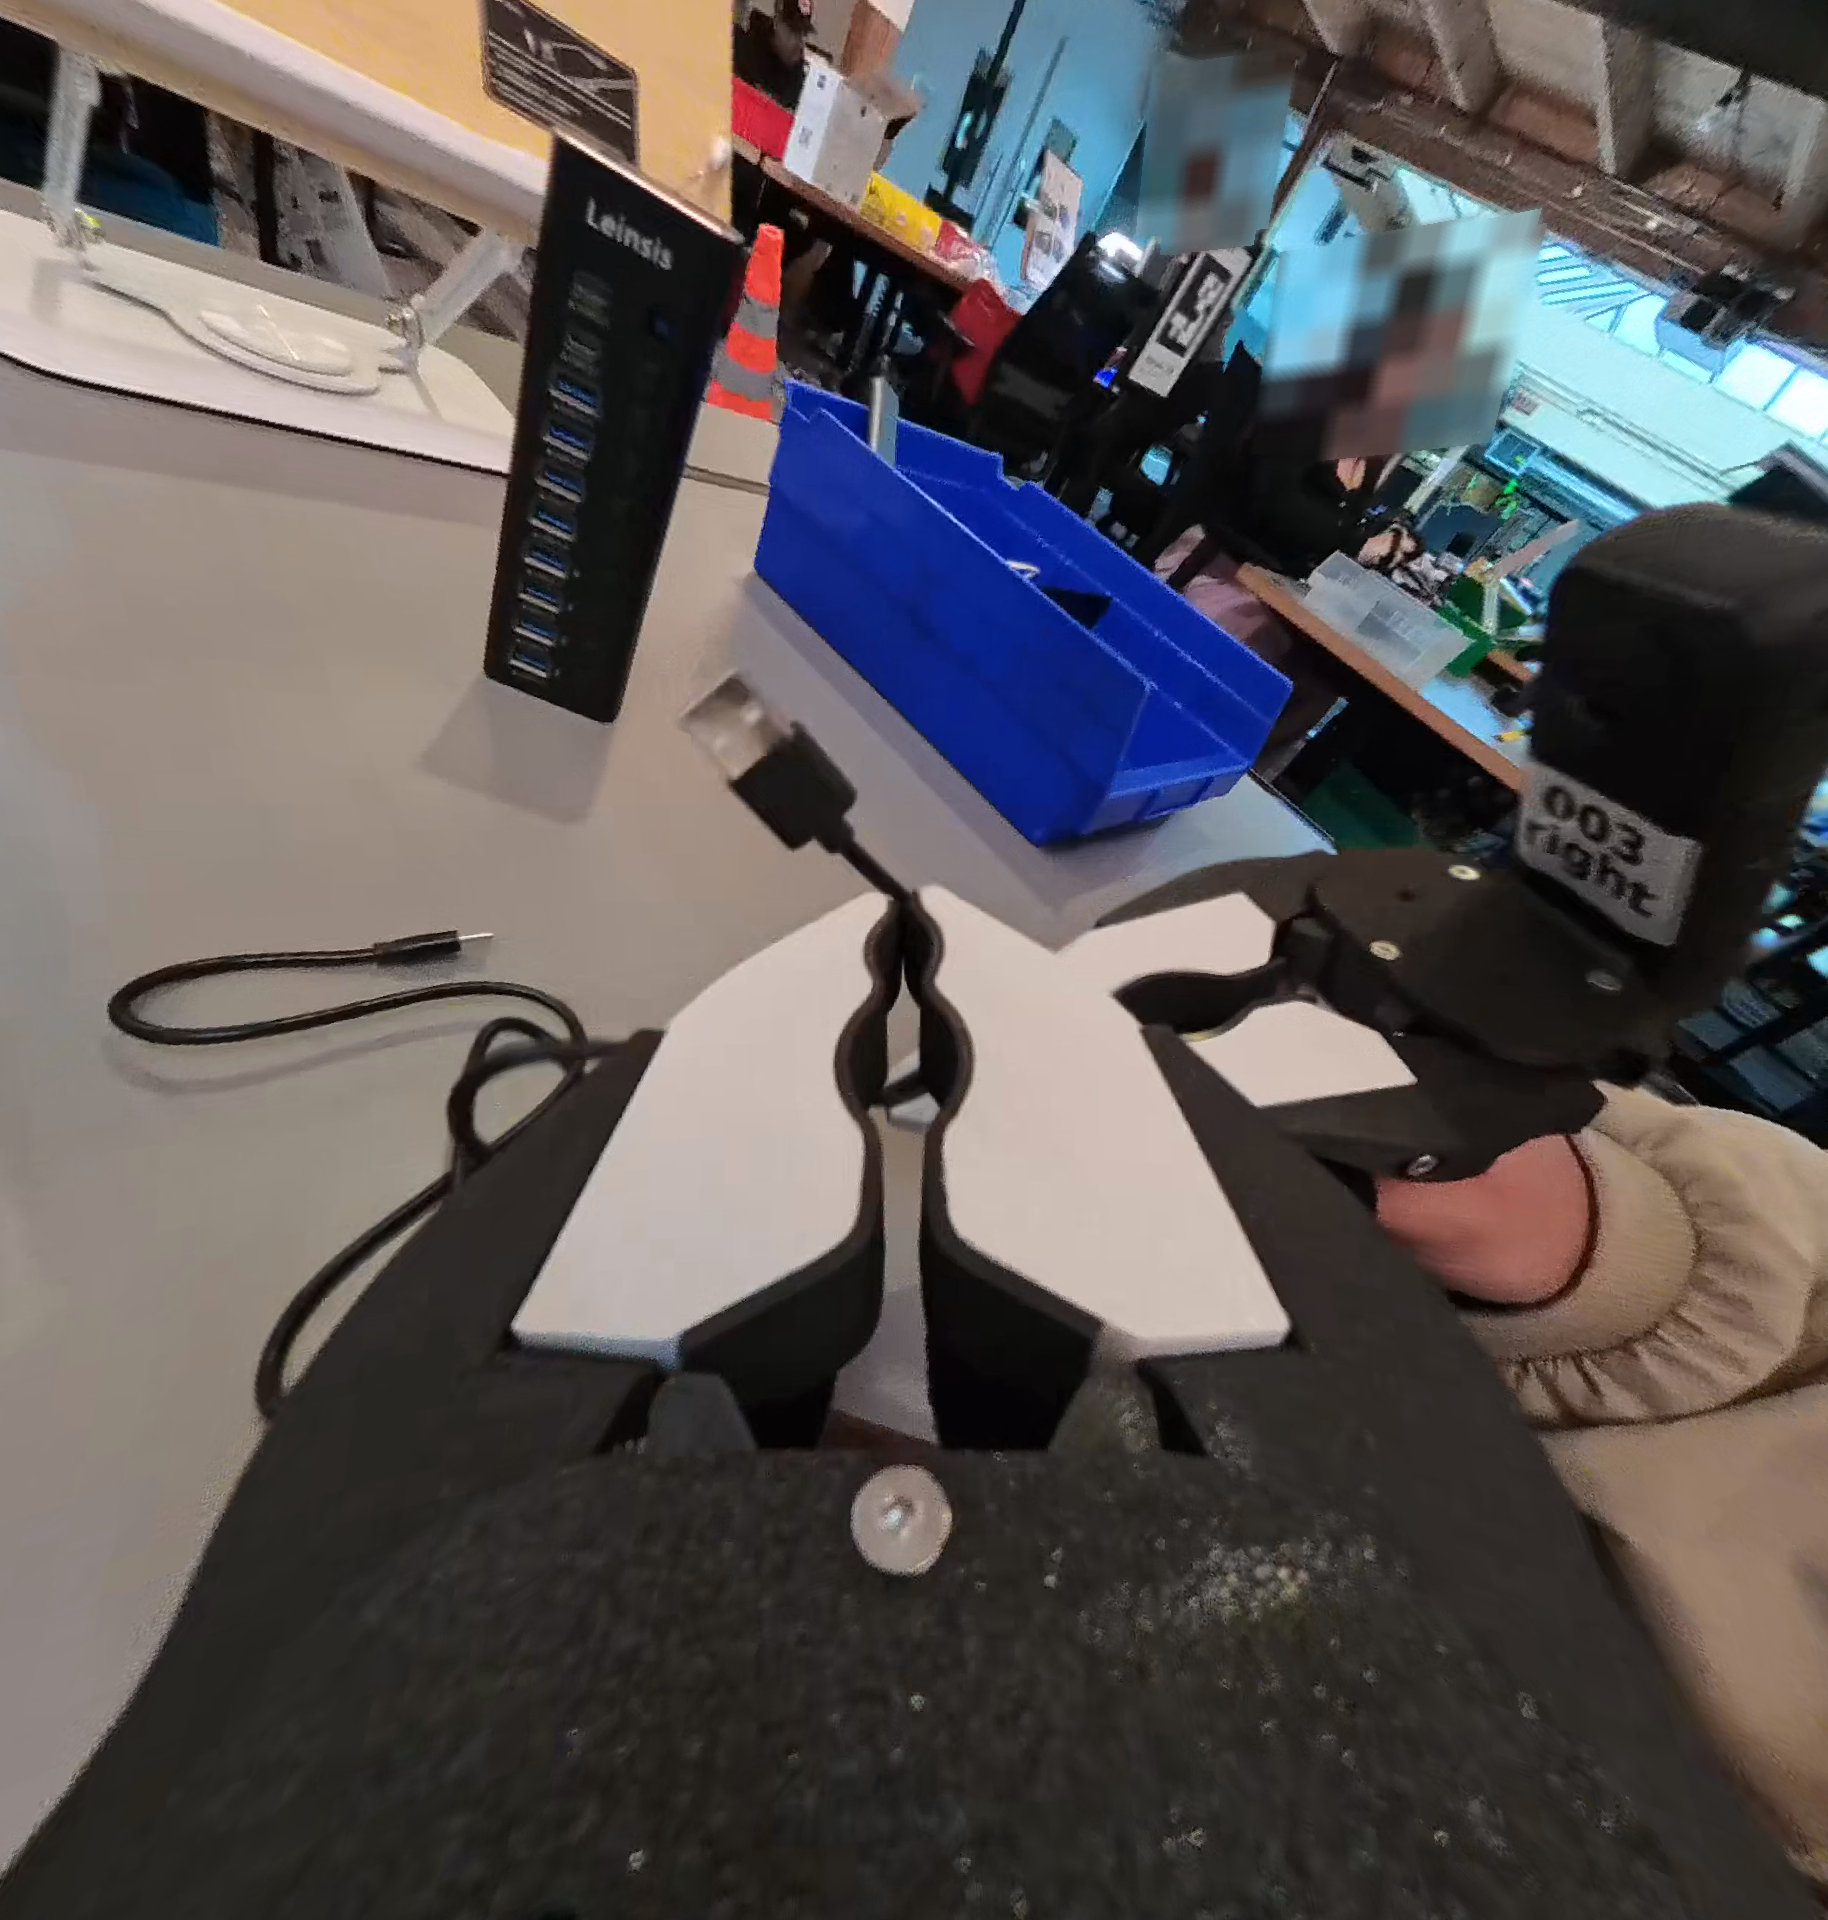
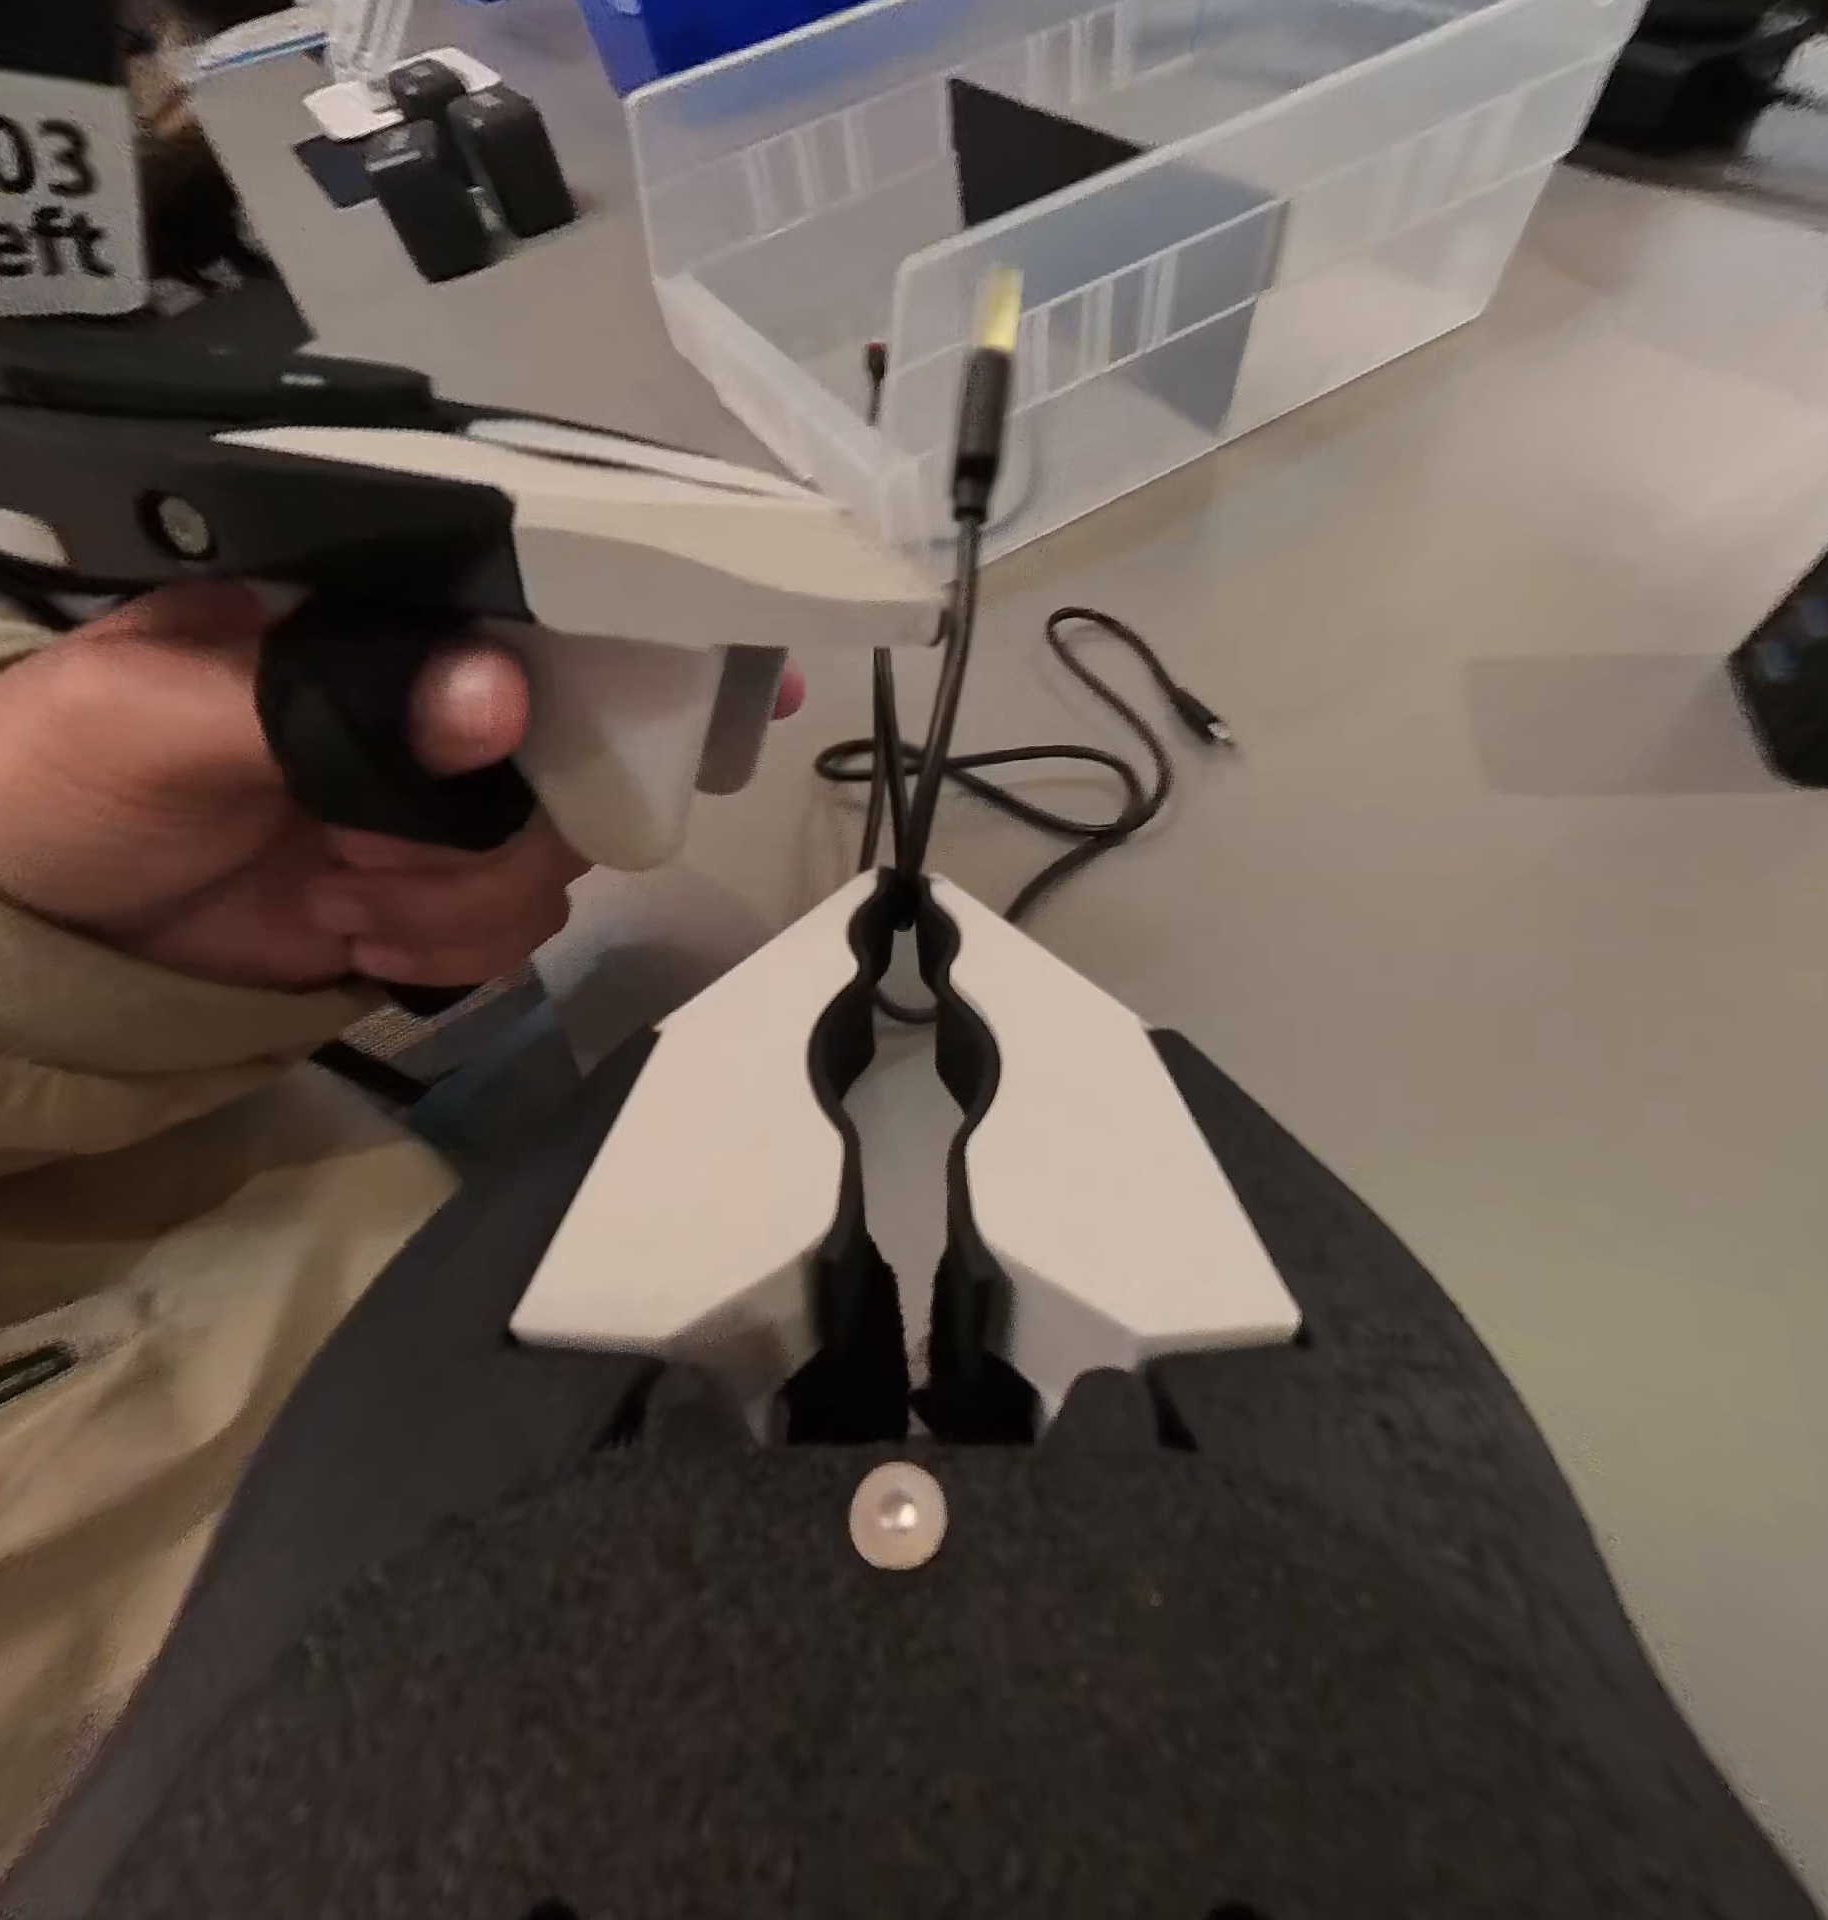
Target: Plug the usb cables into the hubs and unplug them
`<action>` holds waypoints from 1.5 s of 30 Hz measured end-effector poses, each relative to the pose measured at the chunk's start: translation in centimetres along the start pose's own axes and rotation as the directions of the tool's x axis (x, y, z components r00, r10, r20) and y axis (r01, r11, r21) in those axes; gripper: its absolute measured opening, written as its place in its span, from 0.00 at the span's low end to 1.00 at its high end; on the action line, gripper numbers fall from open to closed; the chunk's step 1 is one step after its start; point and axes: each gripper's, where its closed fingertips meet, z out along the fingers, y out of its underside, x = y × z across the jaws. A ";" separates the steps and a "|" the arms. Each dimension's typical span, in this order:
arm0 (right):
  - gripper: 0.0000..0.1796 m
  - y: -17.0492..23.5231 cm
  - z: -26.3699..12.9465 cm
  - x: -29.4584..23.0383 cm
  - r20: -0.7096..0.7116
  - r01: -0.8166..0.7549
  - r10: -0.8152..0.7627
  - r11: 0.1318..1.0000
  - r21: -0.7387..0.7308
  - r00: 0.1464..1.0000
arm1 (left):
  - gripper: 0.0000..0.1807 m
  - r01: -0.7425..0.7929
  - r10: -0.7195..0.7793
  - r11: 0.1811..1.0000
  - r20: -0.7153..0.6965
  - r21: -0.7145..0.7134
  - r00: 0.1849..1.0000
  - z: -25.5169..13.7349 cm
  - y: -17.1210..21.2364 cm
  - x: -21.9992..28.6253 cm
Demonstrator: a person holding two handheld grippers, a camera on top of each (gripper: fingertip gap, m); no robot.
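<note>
My left gripper point(image 1: 905, 920) is shut on a black USB cable just below its USB-A plug point(image 1: 770, 764), which sticks up past the fingertips and points toward the black upright hub point(image 1: 609, 436). In the right wrist view the same plug point(image 2: 993, 343) rises above the left gripper point(image 2: 920, 613), which comes in from the left. My right gripper point(image 2: 905, 891) is shut on the cable lower down, and it also shows in the left wrist view point(image 1: 1180, 992). The rest of the cable point(image 2: 1097, 769) loops on the grey table, its small plug point(image 1: 432, 945) lying loose.
A blue bin point(image 1: 993, 623) stands right of the hub. A clear plastic bin point(image 2: 1409, 208) stands behind the plug in the right wrist view. The hub shows at that view's right edge point(image 2: 1814, 675). A white lamp base point(image 1: 266, 343) sits at the far left. Left tips to right tips: about 5 centimeters.
</note>
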 end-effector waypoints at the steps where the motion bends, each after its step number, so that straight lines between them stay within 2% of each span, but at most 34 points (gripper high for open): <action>1: 0.02 0.2 0.1 -0.7 0.052 -0.010 0.010 1.000 -0.005 0.999 | 0.00 0.004 -0.004 1.000 -0.013 -0.008 1.000 -0.1 0.1 0.0; 4: 0.01 0.0 -0.1 -1.0 0.092 -0.048 0.048 0.999 0.003 0.995 | 0.00 0.039 -0.040 0.999 -0.042 -0.023 0.998 -0.4 0.4 -0.1; 8: 0.01 -0.6 -0.4 0.6 0.022 -0.081 0.080 0.996 0.046 0.997 | 0.01 0.067 -0.067 0.997 -0.027 -0.031 0.997 -0.5 0.7 -0.4; 12: 0.01 -0.3 -0.1 0.2 0.013 -0.060 0.060 0.997 0.041 0.998 | 0.15 0.142 -0.145 0.989 -0.047 -0.048 0.988 0.4 1.2 0.3; 15: 0.01 0.0 0.3 -0.7 0.011 -0.023 0.023 0.999 0.029 1.000 | 0.13 0.119 -0.120 0.991 0.000 -0.067 0.993 1.0 1.7 0.2; 18: 0.02 0.7 0.7 -1.0 0.028 -0.027 0.027 1.000 -0.001 0.999 | 0.03 0.086 -0.088 0.991 -0.016 -0.099 0.996 0.9 2.0 0.4; 19: 0.02 0.7 0.7 -1.1 0.047 -0.032 0.032 0.999 -0.004 0.998 | 0.01 0.069 -0.072 0.991 -0.023 -0.111 0.997 0.7 2.1 0.4; 21: 0.11 0.4 0.1 -2.0 0.177 0.001 -0.002 1.000 0.002 0.984 | 0.01 0.020 -0.029 0.991 -0.062 -0.136 0.998 0.3 2.2 0.7; 22: 0.13 0.2 -0.6 -2.1 0.239 0.020 -0.020 1.000 0.003 0.971 | 0.01 -0.003 -0.011 0.989 -0.094 -0.147 0.995 0.1 2.2 1.0; 25: 0.19 0.2 -3.3 -3.0 0.494 0.040 -0.031 0.999 -0.009 0.869 | 0.02 -0.040 0.008 0.981 -0.164 -0.189 0.986 -0.5 2.6 1.6; 28: 0.22 -1.7 -4.7 -1.4 0.545 -0.079 0.032 0.995 0.063 0.838 | 0.01 -0.074 0.016 0.963 -0.219 -0.258 0.976 -0.5 3.9 2.3; 30: 0.25 -2.7 -5.4 -1.5 0.594 -0.127 0.042 0.987 0.102 0.804 | 0.01 -0.113 0.015 0.947 -0.310 -0.301 0.951 -0.6 4.9 3.9; 33: 0.25 -2.9 -6.2 -2.3 0.620 -0.073 -0.050 0.982 0.172 0.783 | 0.01 -0.132 -0.069 0.926 -0.500 -0.355 0.863 -1.6 6.1 7.4; 36: 0.25 -3.4 -7.5 -3.6 0.730 -0.143 -0.017 0.977 0.156 0.684 | 0.02 -0.198 -0.058 0.913 -0.593 -0.357 0.803 -2.4 6.8 9.5; 38: 0.23 -3.4 -8.4 -4.4 0.799 -0.173 0.006 0.977 0.123 0.601 | 0.02 -0.200 -0.067 0.916 -0.624 -0.349 0.779 -2.7 6.7 10.4; 40: 0.22 -3.5 -9.0 -5.0 0.831 -0.179 -0.001 0.976 0.121 0.556 | 0.01 -0.192 -0.091 0.913 -0.637 -0.361 0.765 -2.9 6.9 10.8; 42: 0.22 -3.6 -9.2 -5.2 0.838 -0.185 -0.005 0.975 0.126 0.545 | 0.02 -0.197 -0.096 0.905 -0.633 -0.377 0.768 -2.9 7.2 10.7; 45: 0.08 -3.5 -8.9 -5.1 0.825 -0.172 -0.006 0.977 0.125 0.565 | 0.01 -0.188 -0.088 0.906 -0.606 -0.378 0.791 -2.5 7.2 10.2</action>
